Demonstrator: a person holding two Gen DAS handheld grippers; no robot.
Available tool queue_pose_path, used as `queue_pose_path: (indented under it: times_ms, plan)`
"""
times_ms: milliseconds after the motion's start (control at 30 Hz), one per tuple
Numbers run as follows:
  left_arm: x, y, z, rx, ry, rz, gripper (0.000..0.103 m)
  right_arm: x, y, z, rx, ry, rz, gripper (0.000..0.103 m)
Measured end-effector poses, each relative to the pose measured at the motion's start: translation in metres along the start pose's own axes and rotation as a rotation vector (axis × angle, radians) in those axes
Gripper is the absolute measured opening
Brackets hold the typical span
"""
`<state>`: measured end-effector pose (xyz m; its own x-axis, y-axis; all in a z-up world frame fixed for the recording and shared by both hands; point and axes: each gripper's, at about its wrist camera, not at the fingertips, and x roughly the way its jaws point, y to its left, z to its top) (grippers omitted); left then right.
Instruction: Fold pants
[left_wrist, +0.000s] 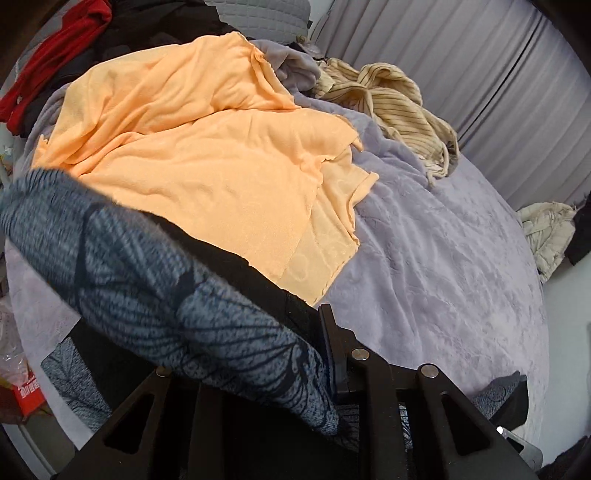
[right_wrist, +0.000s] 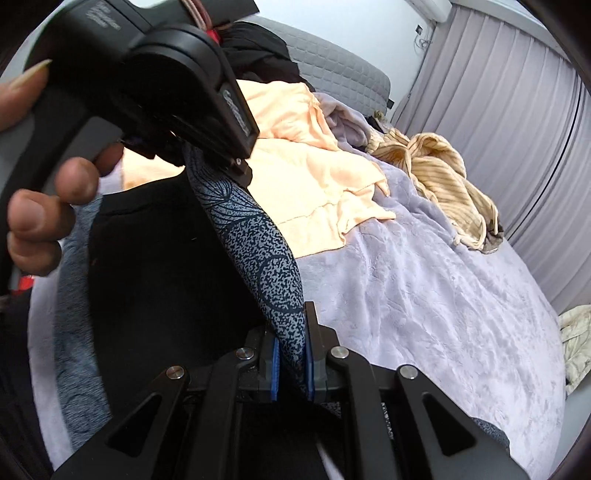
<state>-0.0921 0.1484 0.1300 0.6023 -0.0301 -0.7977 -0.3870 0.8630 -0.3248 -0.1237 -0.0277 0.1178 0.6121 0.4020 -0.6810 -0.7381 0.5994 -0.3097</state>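
Between our two grippers the pants (right_wrist: 258, 236) hang stretched in the air above the bed, a blue-grey speckled fabric with dark leaf-like line prints and a black inner panel. Our right gripper (right_wrist: 291, 365) is clenched on a bunched band of that cloth: we see the fabric pinched tight between the blue-lined pads (right_wrist: 274, 369), the fingers pressed against it from both sides. From there the cloth rises to our left gripper (right_wrist: 236, 162), which shows in the right wrist view as a black body held by the person's left hand (right_wrist: 48, 206), with the fabric disappearing under its front end.

From the left wrist view, the pants (left_wrist: 155, 295) drape thickly across the left gripper (left_wrist: 332, 369) and hide most of its fingers; one dark finger (left_wrist: 328, 332) stands beside the cloth. We cannot tell from either view how far those fingers are closed, though the fabric runs straight into them.

Below us lies the lavender bedspread (left_wrist: 424, 258), plush and faintly embossed. An orange cloth (left_wrist: 207, 147) is spread over it in rumpled layers. A cream striped garment (left_wrist: 399, 107) is crumpled further back, near the pleated grey curtain (left_wrist: 461, 66). A red garment (left_wrist: 55, 62) lies at the far left edge, beside dark clothing.
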Motion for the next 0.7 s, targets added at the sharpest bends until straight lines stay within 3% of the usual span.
queue_pose_path:
  times_ms: [100,200,333,433,500,567,633,667,700]
  plan:
    - [-0.012,0.021,-0.021,0.023,0.006,-0.02,0.024,-0.018,0.029,-0.006,-0.043,-0.005,0.022,0.011]
    - [-0.01,0.054,-0.044,0.016,0.06,-0.057,0.024,-0.027,0.06,-0.013,-0.107,0.006,0.03,0.011]
    - [0.002,0.088,-0.073,0.051,0.083,-0.072,0.024,-0.018,0.1,-0.024,-0.161,0.048,0.08,0.011]
    - [0.004,0.112,-0.085,0.021,0.081,-0.114,0.024,-0.004,0.135,-0.039,-0.229,0.085,0.085,0.011]
    - [0.003,0.12,-0.092,0.002,0.08,-0.138,0.025,0.007,0.143,-0.045,-0.239,0.097,0.053,0.011]
    - [-0.001,0.123,-0.095,-0.001,0.077,-0.149,0.025,0.008,0.134,-0.043,-0.17,0.099,0.074,0.011]
    - [-0.009,0.123,-0.097,0.014,0.07,-0.136,0.025,0.002,0.123,-0.037,-0.116,0.102,0.091,0.018]
    - [-0.013,0.124,-0.098,0.021,0.074,-0.13,0.025,-0.001,0.12,-0.034,-0.109,0.097,0.095,0.032]
    - [-0.017,0.125,-0.098,0.022,0.081,-0.124,0.025,-0.009,0.12,-0.032,-0.111,0.083,0.098,0.057]
